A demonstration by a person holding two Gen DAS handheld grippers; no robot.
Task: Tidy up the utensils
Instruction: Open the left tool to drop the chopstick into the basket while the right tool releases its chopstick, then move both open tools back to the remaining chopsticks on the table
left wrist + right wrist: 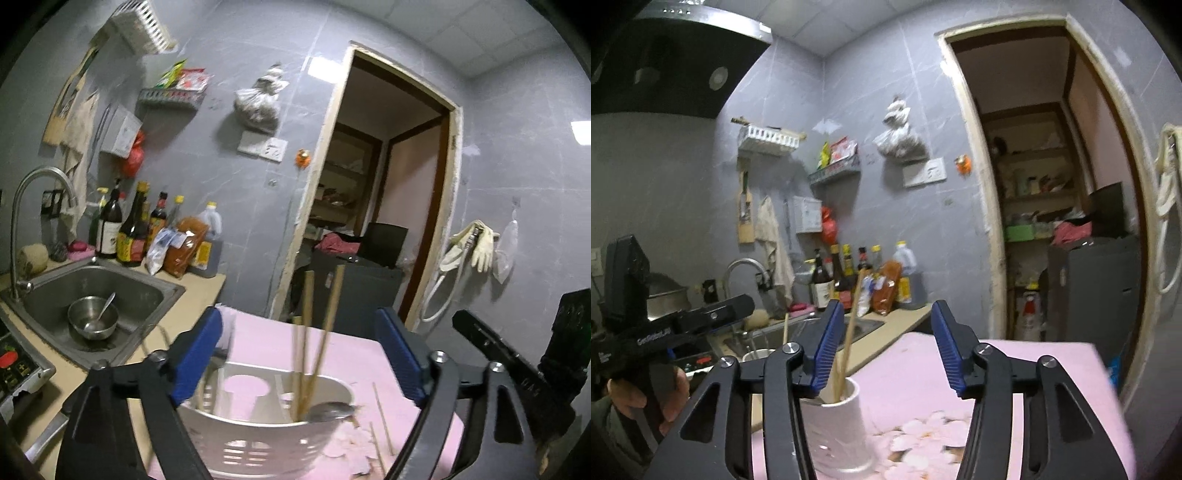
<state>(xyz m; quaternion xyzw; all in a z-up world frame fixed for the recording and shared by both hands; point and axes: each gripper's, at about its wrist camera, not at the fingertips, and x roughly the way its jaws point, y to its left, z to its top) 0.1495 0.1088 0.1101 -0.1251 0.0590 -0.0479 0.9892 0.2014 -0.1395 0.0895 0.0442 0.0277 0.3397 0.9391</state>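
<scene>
A white plastic utensil holder [266, 432] stands on the pink flowered table [354, 354]. Wooden chopsticks [314, 343] stand upright in its right compartment beside a metal spoon's bowl [330, 410]. My left gripper [306, 365] is open, its blue pads either side of the holder, empty. In the right wrist view the holder [838, 428] sits under the left finger with chopsticks [849, 332] sticking up. My right gripper [882, 354] is open and empty above the table. Loose chopsticks [382, 424] lie on the table right of the holder.
A steel sink [103, 295] with a bowl and spoon [92, 321] lies to the left, with sauce bottles [140, 229] behind it on the counter. A doorway [376, 206] opens ahead. The left gripper body [665, 332] shows at left in the right wrist view.
</scene>
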